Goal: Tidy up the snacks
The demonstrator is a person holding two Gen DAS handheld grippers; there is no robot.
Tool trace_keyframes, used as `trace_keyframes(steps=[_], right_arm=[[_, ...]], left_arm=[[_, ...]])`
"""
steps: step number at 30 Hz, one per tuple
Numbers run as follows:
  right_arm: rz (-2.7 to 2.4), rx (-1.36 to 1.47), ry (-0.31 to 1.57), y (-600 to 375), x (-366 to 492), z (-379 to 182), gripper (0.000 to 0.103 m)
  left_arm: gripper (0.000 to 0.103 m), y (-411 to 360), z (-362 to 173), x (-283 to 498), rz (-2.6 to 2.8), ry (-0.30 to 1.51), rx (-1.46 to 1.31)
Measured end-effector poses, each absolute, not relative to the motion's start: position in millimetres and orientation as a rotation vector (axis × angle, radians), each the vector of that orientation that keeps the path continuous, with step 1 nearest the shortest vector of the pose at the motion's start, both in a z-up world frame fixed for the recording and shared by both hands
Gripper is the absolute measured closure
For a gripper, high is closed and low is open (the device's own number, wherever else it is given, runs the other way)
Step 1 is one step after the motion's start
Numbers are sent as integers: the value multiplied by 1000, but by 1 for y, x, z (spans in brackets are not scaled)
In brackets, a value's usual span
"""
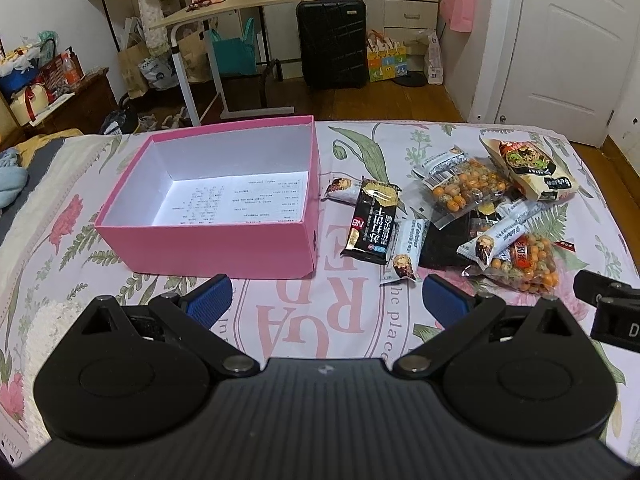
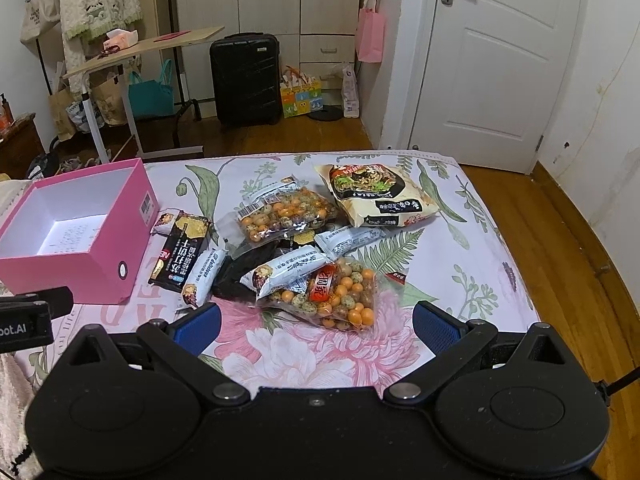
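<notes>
An open pink box [image 1: 208, 240] with a white inside stands on the floral bedsheet; it also shows at the left of the right wrist view [image 2: 76, 268]. To its right lies a pile of snacks: a black cracker pack [image 1: 372, 220] [image 2: 182, 252], white bar packets [image 1: 404, 256] [image 2: 288, 270], two clear bags of coated peanuts [image 1: 464, 192] [image 2: 336, 296], and a noodle packet [image 1: 528, 168] [image 2: 376, 194]. My left gripper [image 1: 326, 300] is open and empty, in front of the box and the cracker pack. My right gripper [image 2: 316, 324] is open and empty, just short of the near peanut bag.
The bed's far edge [image 2: 320, 156] drops to a wooden floor [image 2: 560, 264]. Beyond stand a rolling side table [image 1: 240, 4], a black suitcase [image 1: 332, 40], bags and a white door [image 2: 500, 60]. Part of the right gripper [image 1: 608, 304] shows at the left view's right edge.
</notes>
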State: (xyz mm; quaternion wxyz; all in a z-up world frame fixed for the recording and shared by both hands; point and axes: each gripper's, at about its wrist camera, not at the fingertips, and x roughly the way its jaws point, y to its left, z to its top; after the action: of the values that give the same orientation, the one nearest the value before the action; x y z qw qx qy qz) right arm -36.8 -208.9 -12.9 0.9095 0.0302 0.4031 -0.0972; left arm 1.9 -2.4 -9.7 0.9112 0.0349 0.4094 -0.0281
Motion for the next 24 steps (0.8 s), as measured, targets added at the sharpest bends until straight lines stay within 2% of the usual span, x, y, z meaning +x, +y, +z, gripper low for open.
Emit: trace_keyframes(steps=[24], right_arm=[[-197,49,824,-200,-35,-13,0]], left_arm=[[0,4,-7,2,-137,873,42]])
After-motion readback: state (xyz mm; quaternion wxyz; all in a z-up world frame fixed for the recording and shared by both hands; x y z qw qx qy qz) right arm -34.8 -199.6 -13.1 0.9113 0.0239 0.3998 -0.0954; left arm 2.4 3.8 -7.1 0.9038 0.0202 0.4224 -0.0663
